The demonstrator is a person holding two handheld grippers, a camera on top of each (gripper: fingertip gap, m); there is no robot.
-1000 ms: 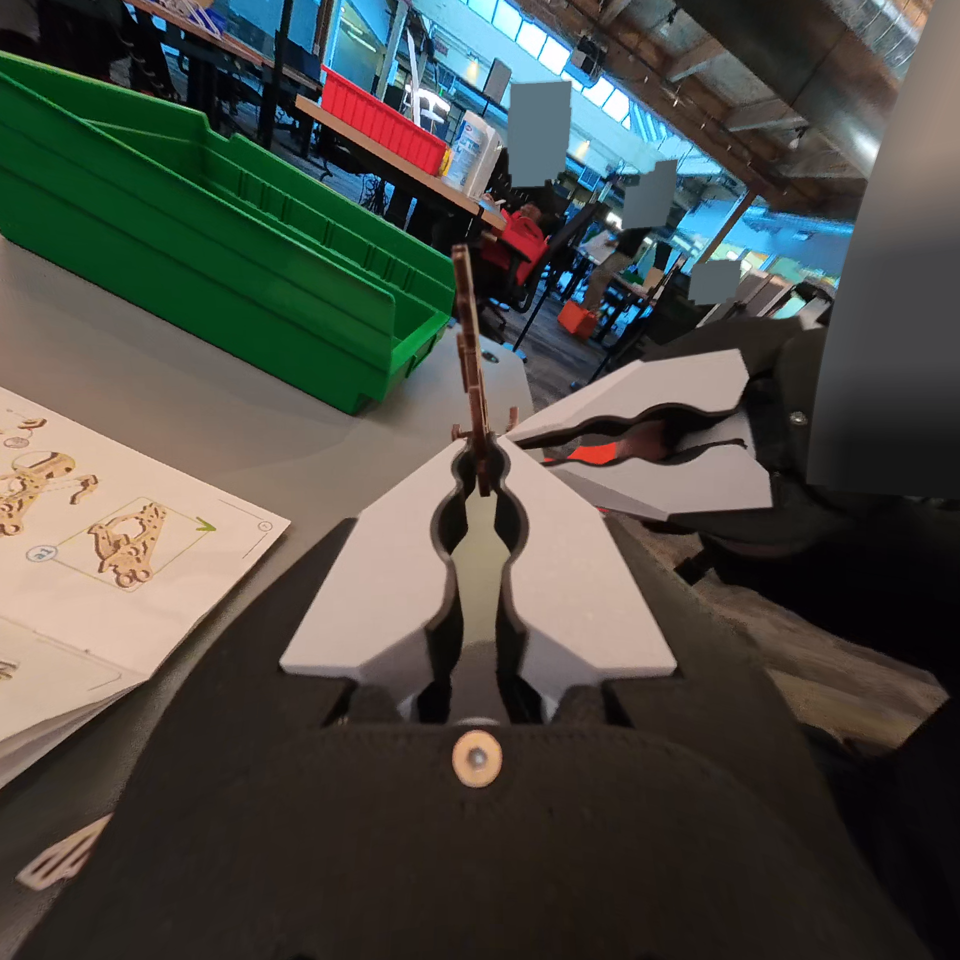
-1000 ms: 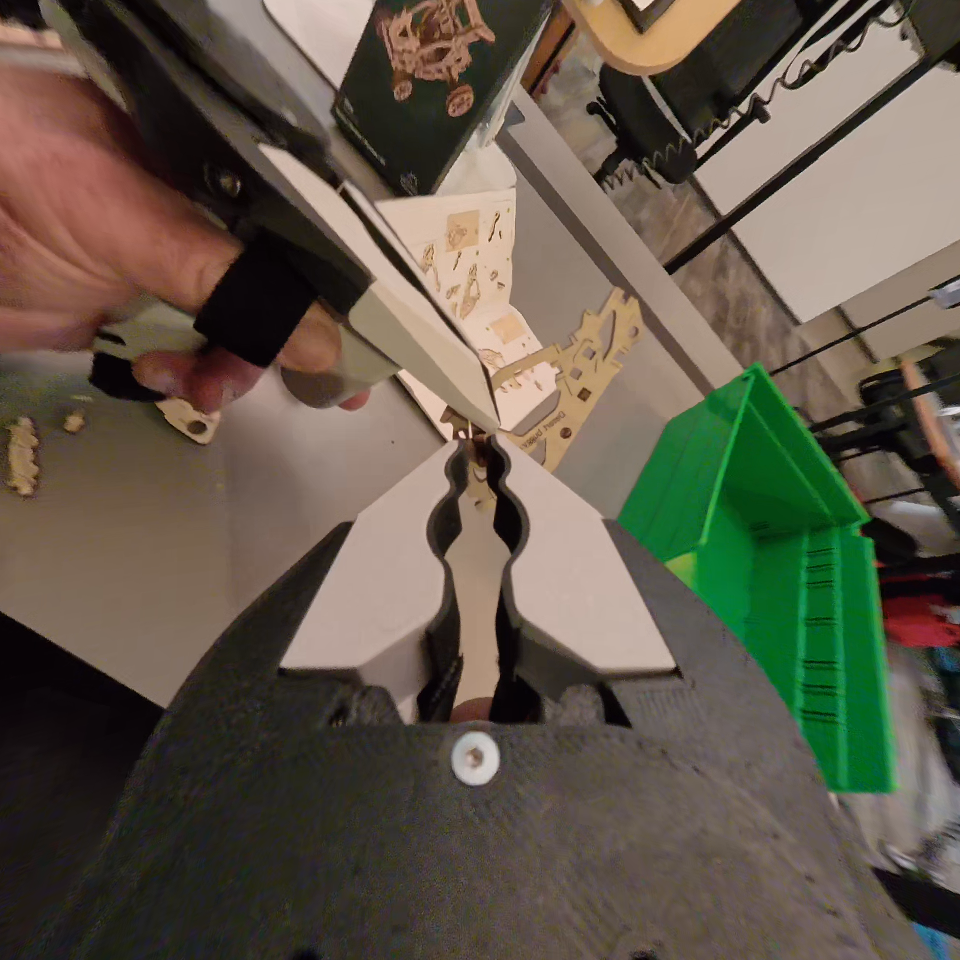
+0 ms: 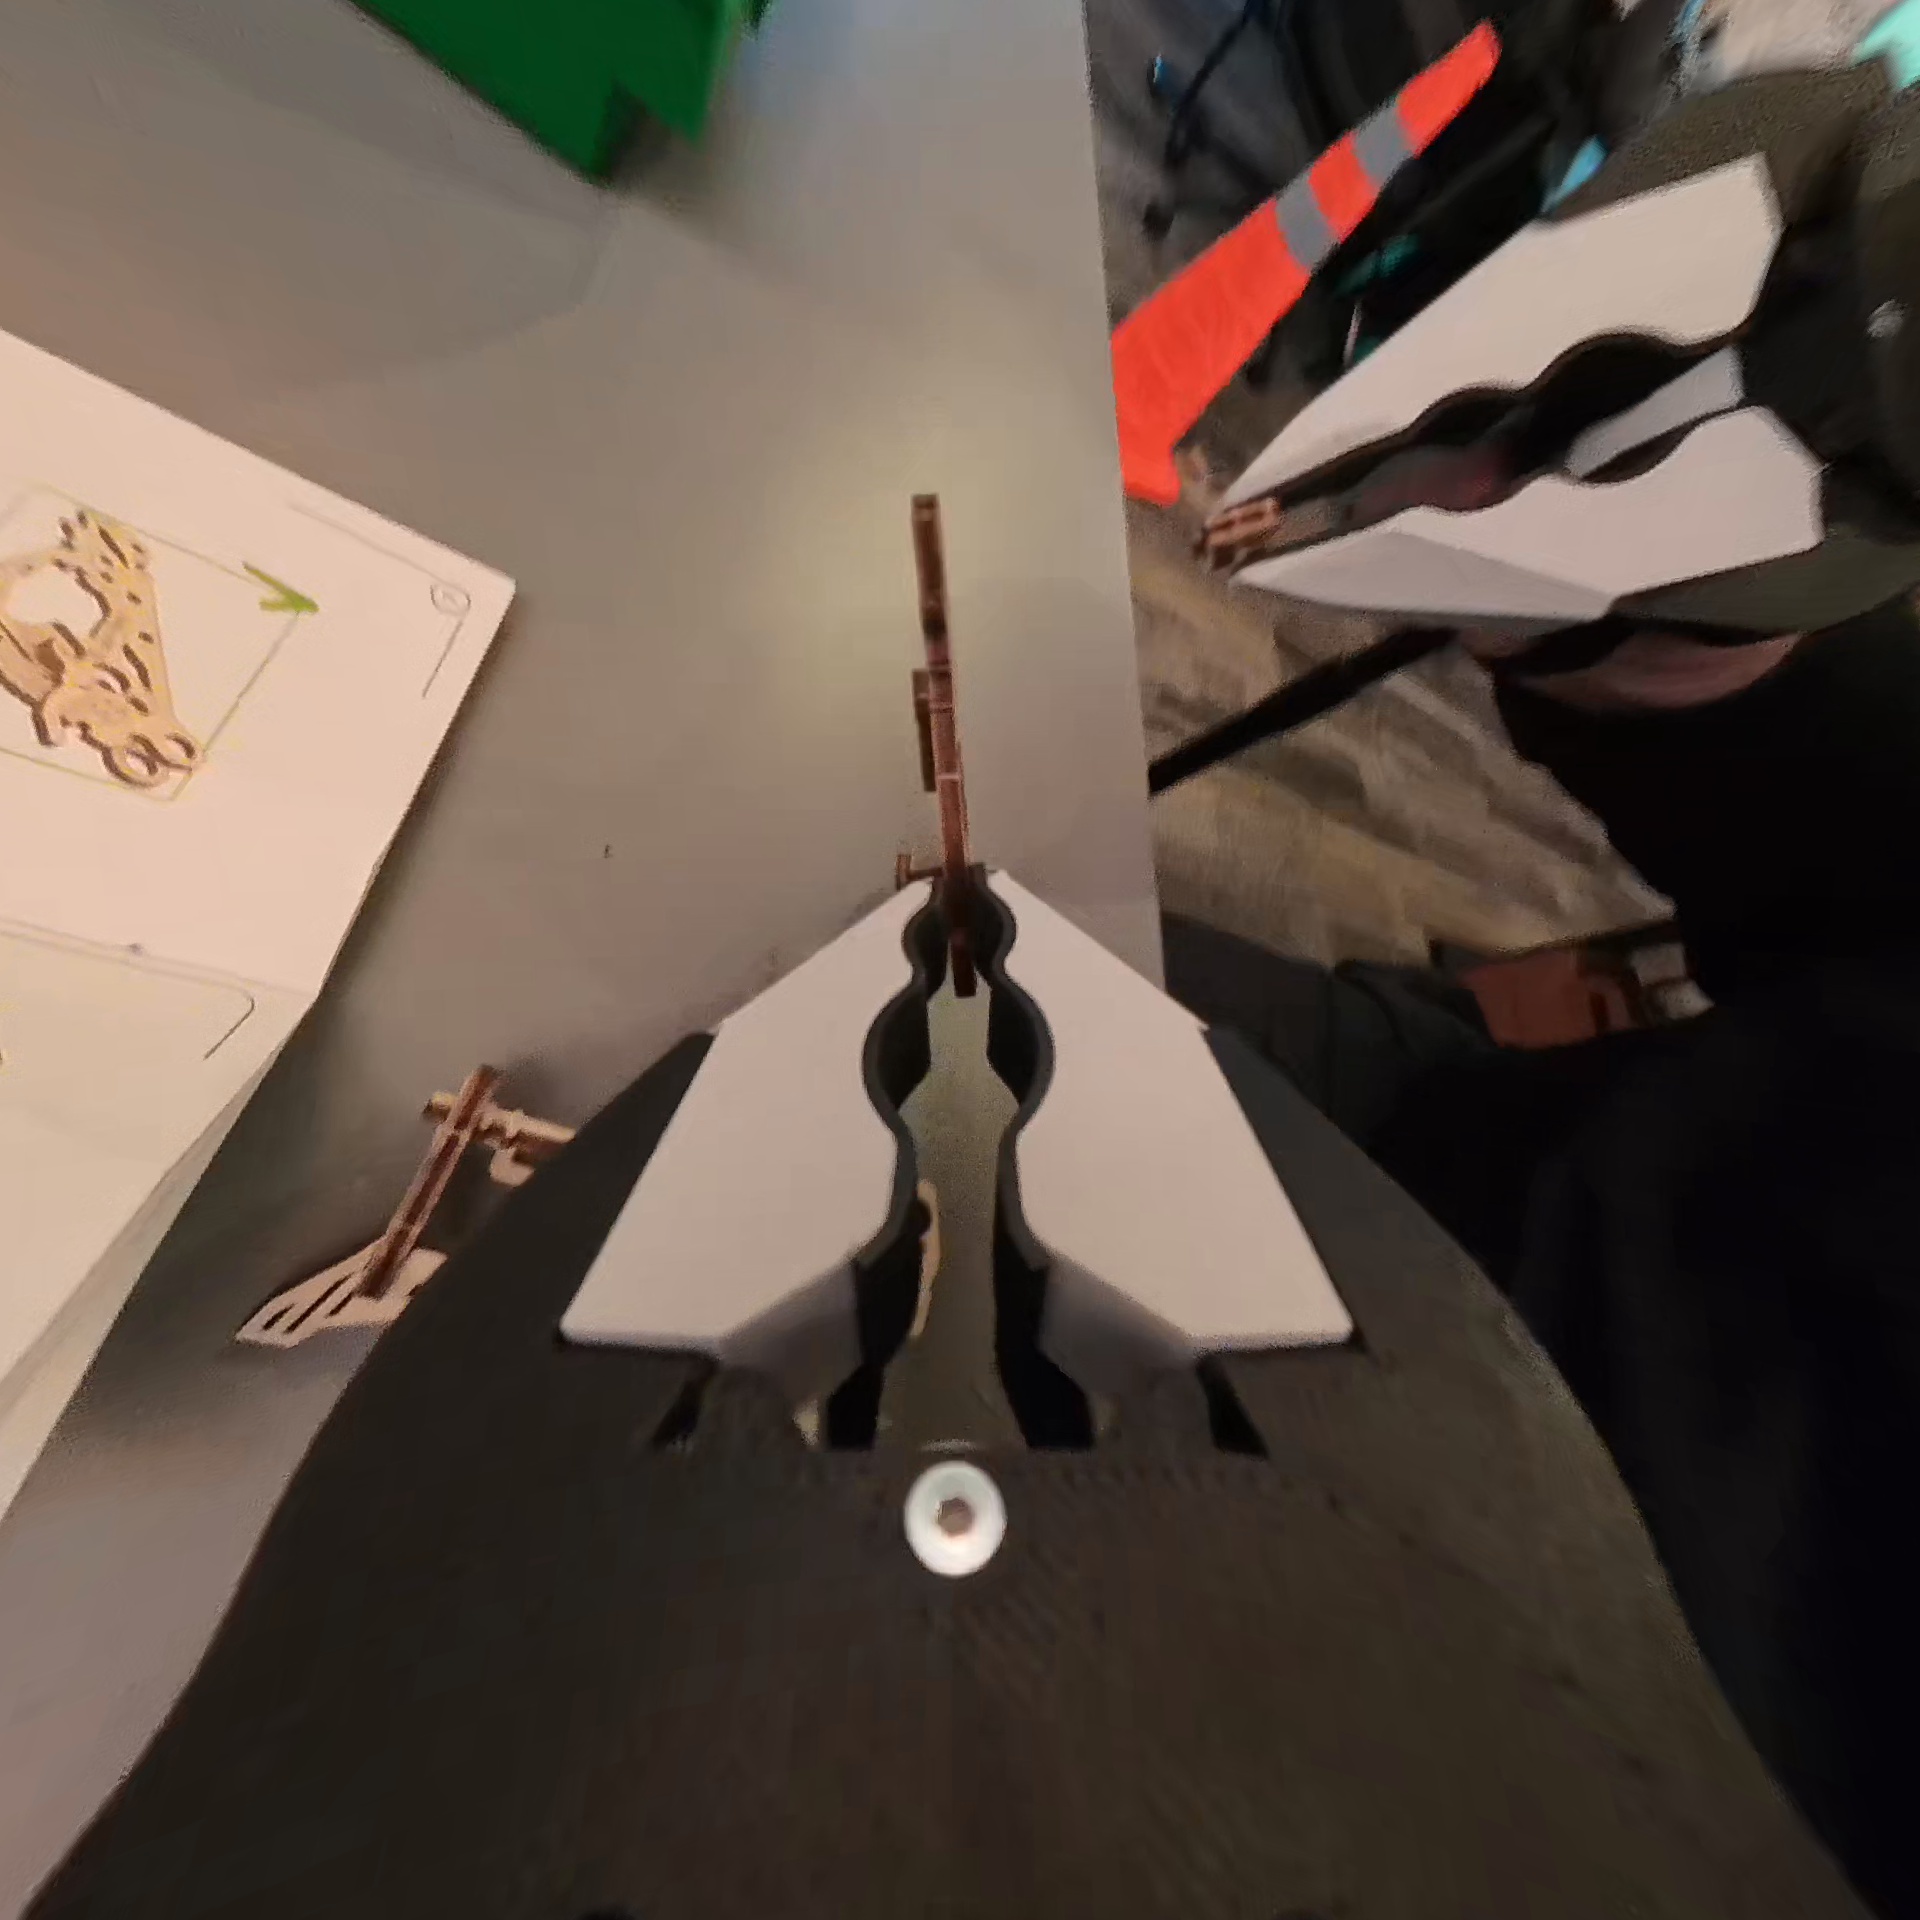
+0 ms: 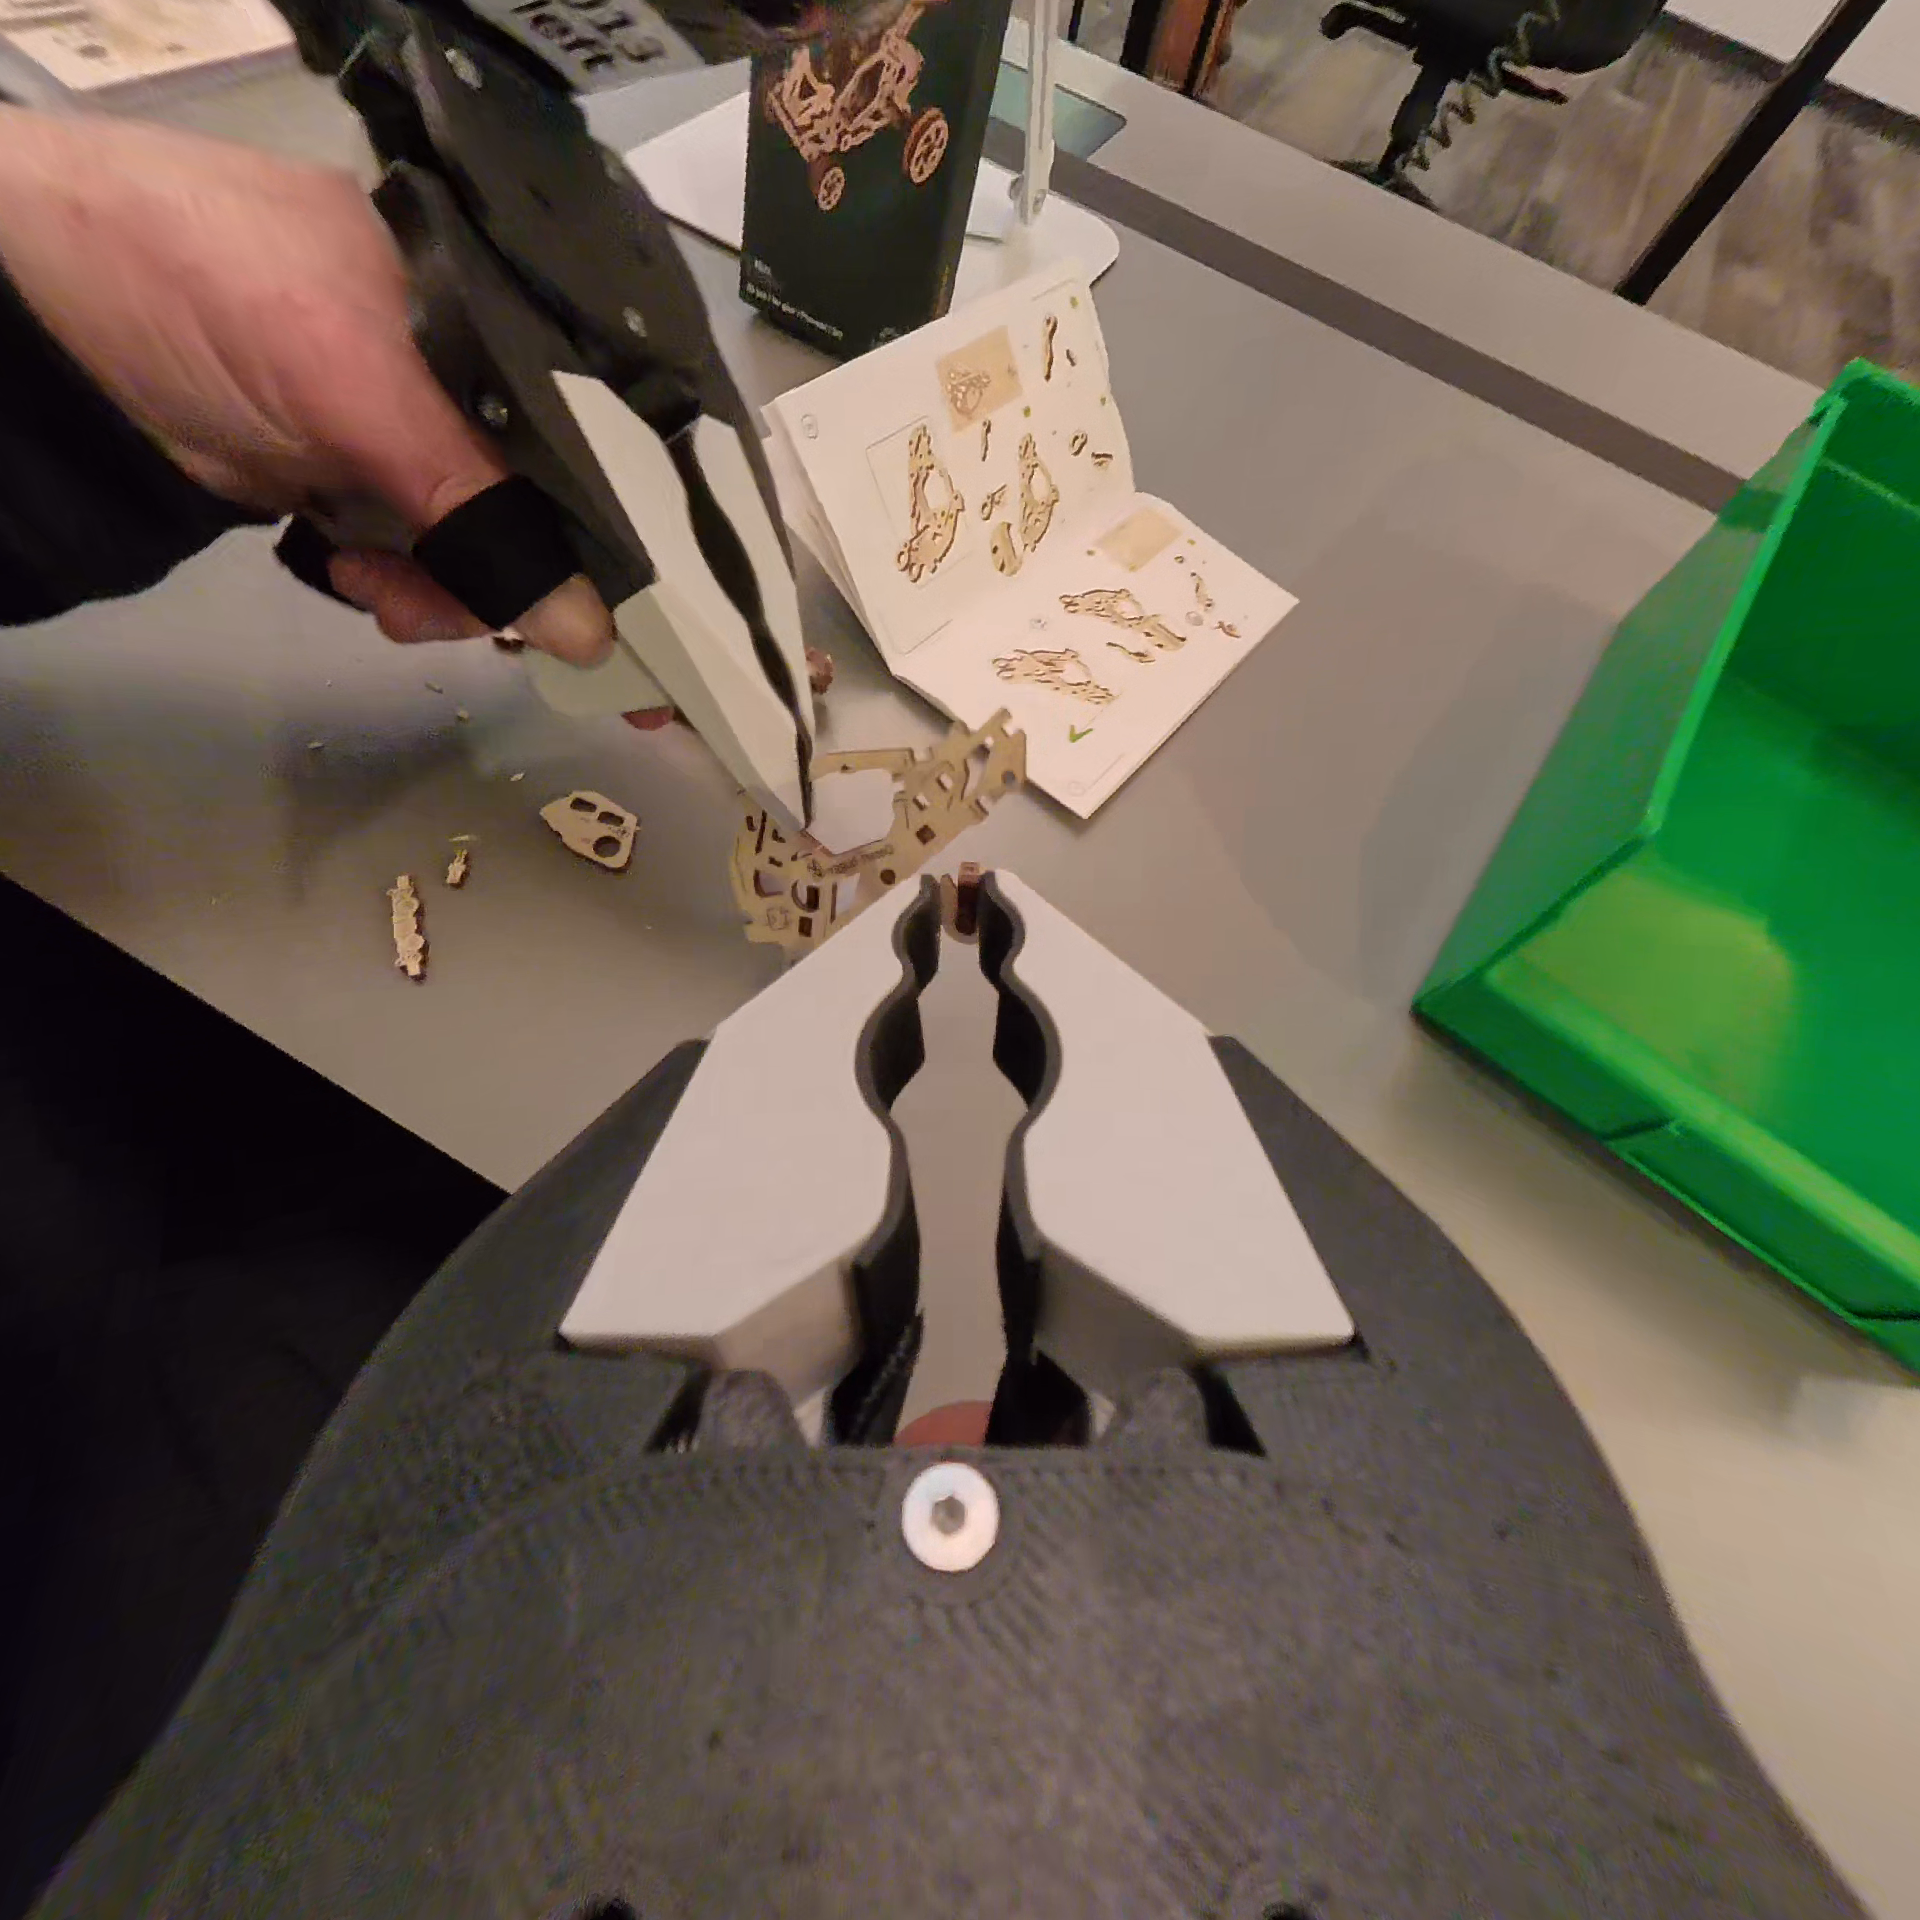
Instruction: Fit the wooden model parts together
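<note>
While both tools hang over the grey table (image 4: 1299,540), the left gripper (image 3: 951,883) has its fingertips pinched tight on a flat, laser-cut wooden frame plate (image 4: 894,821), a thin ply sheet full of slots and cut-outs. From its own camera that plate (image 3: 940,707) shows edge-on, a narrow brown line running straight out ahead of the fingers; from across the table its long axis slants up and away toward the instruction booklet (image 4: 1039,540), with the held end lowest.

Light stuff, this, and stiff across its face, but those skinny webs between the cut-outs look ready to snap if twisted, so I'd hold it on the solid corner, just as it is held now.

Over on the other side, the right gripper (image 4: 961,894) is nearly closed on a small dark wooden peg piece (image 4: 966,904), only its tip poking out between the pads. Whether both pads bear on it squarely is hard to say, it's so tiny. Loose cut parts (image 4: 592,826) lie beside them, and the green bin (image 4: 1714,883) stands well apart.
</note>
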